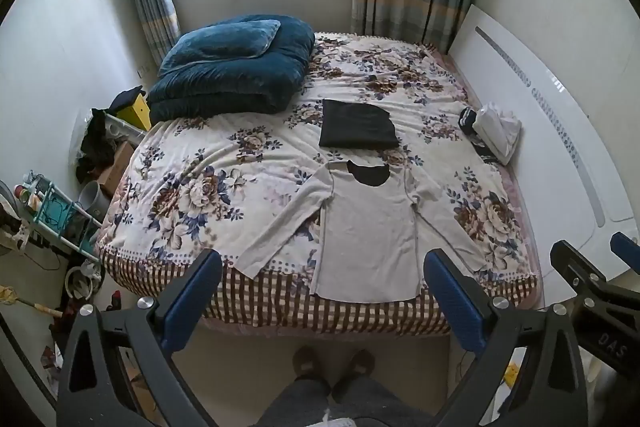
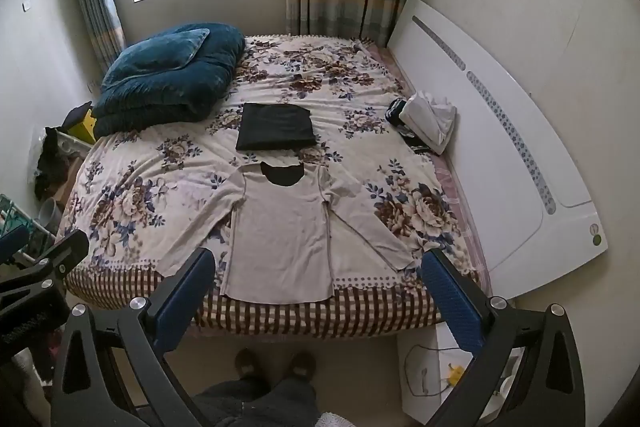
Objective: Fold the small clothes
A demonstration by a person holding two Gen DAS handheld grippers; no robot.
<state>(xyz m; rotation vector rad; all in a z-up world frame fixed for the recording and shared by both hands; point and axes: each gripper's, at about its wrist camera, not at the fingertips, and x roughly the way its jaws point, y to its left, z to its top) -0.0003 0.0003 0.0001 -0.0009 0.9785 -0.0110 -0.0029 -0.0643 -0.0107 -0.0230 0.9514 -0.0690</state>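
— Although spread across most of both views, bed (image 1: 192,163) noted only as the work surface. Position of the garment?

— Beige long-sleeved top (image 1: 368,227) laid flat, face up, at the near edge of the bed. Long axis running away from the holder: hem at the near edge and slightly overhanging it, dark neckline toward the window. Sleeves angled out and down on both sides.

— Bearing from the jaws?

— Ahead of and below both grippers. Centred between the fingers of the left gripper (image 1: 320,291); offset a little left of centre for the right gripper (image 2: 314,289). Left sleeve end nearer the left gripper, right sleeve end just beside the right gripper's right finger (image 2: 448,291) in that view. Neither clearly nearer the body of the top.

— Anything else on the bed?

— Folded black garment (image 1: 358,131) beyond the neckline, just apart from it. Blue quilt (image 1: 232,67) at the far left corner, white bundle (image 1: 498,131) by the headboard. All well apart from the hem.

— Jaw condition?

— Both pairs spread wide. Nothing between them, nothing touched; both held in the air short of the bed.

— Judgement?

— Folding of this top not yet begun; sleeves likely first.
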